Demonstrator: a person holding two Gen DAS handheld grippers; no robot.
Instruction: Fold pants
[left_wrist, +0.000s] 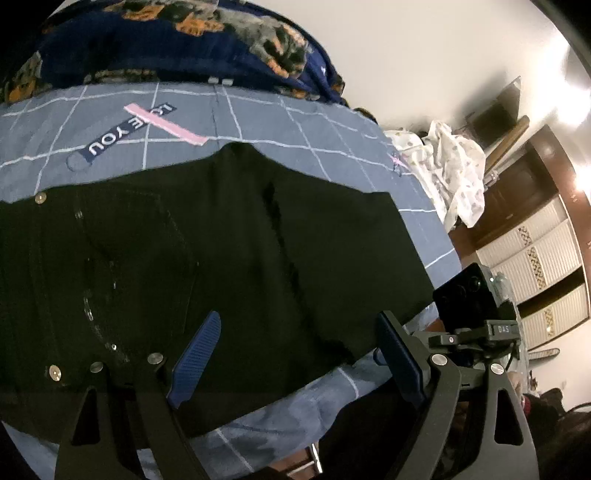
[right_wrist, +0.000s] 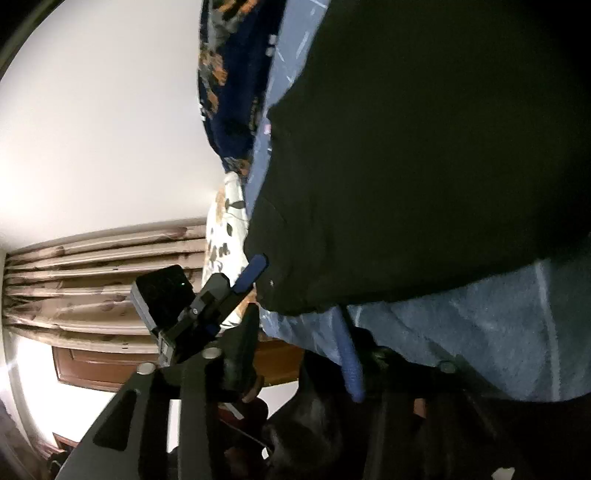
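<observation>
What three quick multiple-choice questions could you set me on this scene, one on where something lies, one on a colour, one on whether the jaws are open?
1. Where do the black pants lie?
A. on the blue checked bedsheet
B. on a wooden floor
C. on a hanger

2. What colour are the ribbed pads of the left gripper?
A. red
B. blue
C. yellow

3. How do the left gripper's jaws stand?
A. shut on a sock
B. shut on the bedsheet
C. open, holding nothing

Answers:
1 A: the sheet shows around the pants' edges in the left wrist view.
2 B: both pads are blue against the black frame.
3 C: the two pads stand wide apart over the pants, with nothing held between them.
</observation>
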